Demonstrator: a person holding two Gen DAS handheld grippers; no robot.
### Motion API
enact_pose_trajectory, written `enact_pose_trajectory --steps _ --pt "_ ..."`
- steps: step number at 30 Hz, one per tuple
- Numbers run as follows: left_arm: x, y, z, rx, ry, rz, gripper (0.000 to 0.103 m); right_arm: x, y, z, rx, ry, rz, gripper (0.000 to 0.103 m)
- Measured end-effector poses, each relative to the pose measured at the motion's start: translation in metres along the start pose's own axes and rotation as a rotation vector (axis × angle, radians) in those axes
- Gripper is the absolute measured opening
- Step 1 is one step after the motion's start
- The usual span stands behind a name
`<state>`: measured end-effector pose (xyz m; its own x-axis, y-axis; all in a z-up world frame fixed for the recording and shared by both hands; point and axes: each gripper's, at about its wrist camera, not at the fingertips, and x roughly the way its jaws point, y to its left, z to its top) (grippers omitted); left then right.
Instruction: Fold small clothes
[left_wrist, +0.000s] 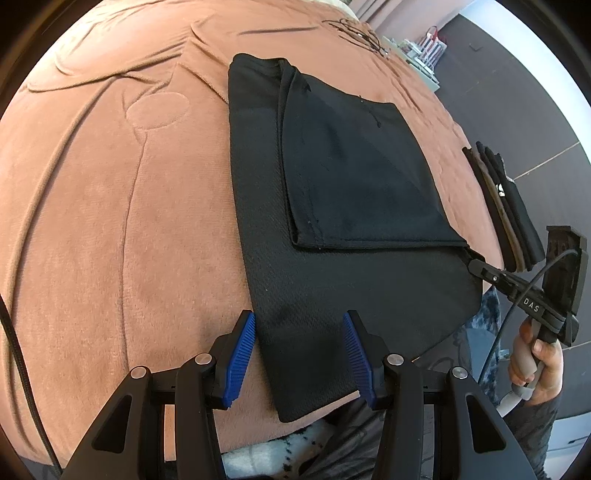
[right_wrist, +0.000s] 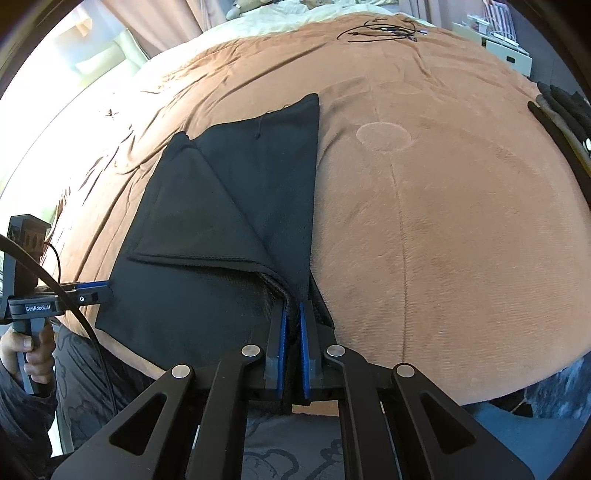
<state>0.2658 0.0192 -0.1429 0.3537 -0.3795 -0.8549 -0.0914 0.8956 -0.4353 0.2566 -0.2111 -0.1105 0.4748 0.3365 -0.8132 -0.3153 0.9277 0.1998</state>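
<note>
On the brown bedspread (right_wrist: 443, 221), right claw (right_wrist: 291, 325) pinches black garment (right_wrist: 221, 221).

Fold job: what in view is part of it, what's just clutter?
In play: black garment, right gripper pinching its edge, left gripper open over its near corner.
Lying about: stack of folded clothes, tangled cable, brown blanket.

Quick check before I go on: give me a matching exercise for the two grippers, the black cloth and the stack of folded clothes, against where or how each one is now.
Things:
1. left gripper
2. right gripper
3. black cloth
4. stack of folded clothes

States:
A. at the bed's edge, off to the side
B. shut on the cloth's edge
C. open, the cloth's near corner between its fingers
D. partly folded on the brown blanket

Pairs: 1-C, 2-B, 3-D, 4-A
</note>
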Motion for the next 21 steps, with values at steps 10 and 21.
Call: enact_pose_trajectory --steps 10,21 --pt "0.004 0.005 0.004 -0.008 -0.007 -0.011 0.051 -0.002 0.038 0.002 -0.147 -0.009 -0.177 0.071" --pt "0.0 0.018 0.014 -0.023 -0.026 -0.044 0.051 0.028 0.101 0.018 -0.341 0.025 -0.235 0.074"
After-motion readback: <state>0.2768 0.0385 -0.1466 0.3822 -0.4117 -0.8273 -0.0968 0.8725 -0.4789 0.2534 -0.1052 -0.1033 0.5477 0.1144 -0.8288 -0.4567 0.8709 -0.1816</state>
